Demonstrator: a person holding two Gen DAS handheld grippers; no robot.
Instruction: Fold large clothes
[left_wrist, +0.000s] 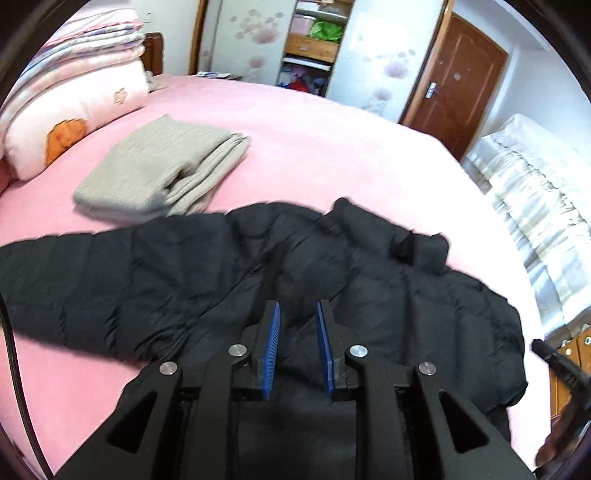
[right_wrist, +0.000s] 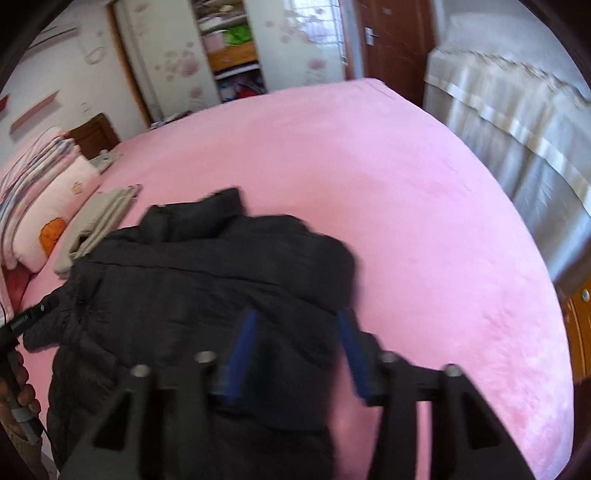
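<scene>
One black jacket (left_wrist: 332, 288), one folded beige garment (left_wrist: 159, 173) (behind it), two grippers, one pillow (left_wrist: 74, 114)

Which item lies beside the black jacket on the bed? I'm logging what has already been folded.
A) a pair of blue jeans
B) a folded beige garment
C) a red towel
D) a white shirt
B: a folded beige garment lies on the pink bed just beyond the black jacket.
</scene>
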